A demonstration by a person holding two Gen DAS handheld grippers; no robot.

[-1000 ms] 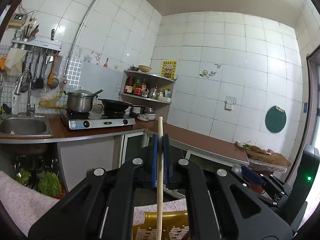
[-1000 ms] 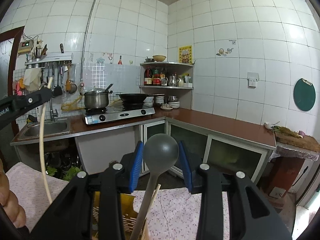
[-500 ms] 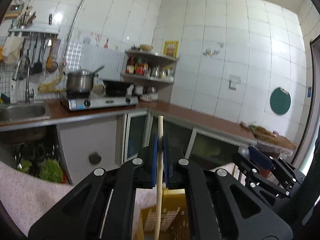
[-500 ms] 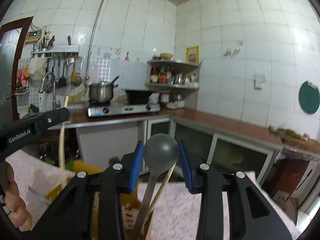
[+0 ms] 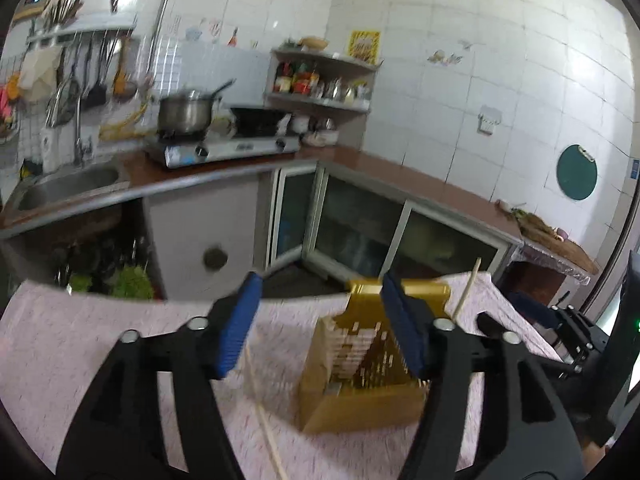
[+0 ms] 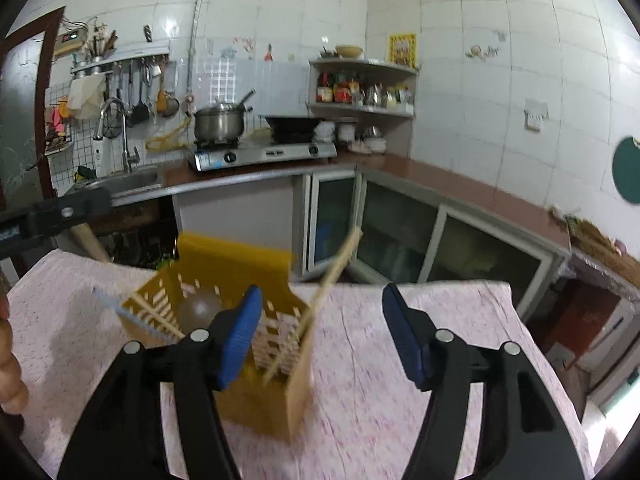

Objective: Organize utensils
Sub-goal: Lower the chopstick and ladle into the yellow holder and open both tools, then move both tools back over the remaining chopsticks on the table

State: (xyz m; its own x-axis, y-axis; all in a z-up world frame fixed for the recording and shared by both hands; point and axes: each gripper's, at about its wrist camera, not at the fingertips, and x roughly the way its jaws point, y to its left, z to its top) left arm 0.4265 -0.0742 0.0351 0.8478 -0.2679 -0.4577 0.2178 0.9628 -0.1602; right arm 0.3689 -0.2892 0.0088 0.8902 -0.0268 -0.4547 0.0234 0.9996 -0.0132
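Note:
A yellow slotted utensil holder [image 5: 360, 404] [image 6: 232, 256] stands on the pink tablecloth [image 5: 80, 320] [image 6: 360, 392]. My left gripper [image 5: 320, 322] hangs just before it, its jaws opening, nothing pressed between the blue pads. A pale chopstick [image 5: 266, 420], blurred, lies slanted low between its fingers, free of them. My right gripper [image 6: 322, 336] is also opening and empty, to the holder's right. Inside the holder show the grey spoon's bowl [image 6: 199, 309] and a leaning chopstick [image 6: 332, 276] [image 5: 466, 292]. The left gripper's finger [image 6: 52, 212] shows at that view's left edge.
The table's far edge [image 6: 440, 284] drops off toward glass-door cabinets [image 6: 392, 220]. Behind are a brown counter [image 5: 400, 168], a gas stove with a pot [image 6: 220, 122] and pan, and a sink [image 5: 68, 184]. A person's hand [image 6: 10, 376] is at the left edge.
Both grippers sank and tipped down toward the table. The left let go of the chopstick, the right let go of the grey spoon, which now sits in the holder; both jaws opened wide.

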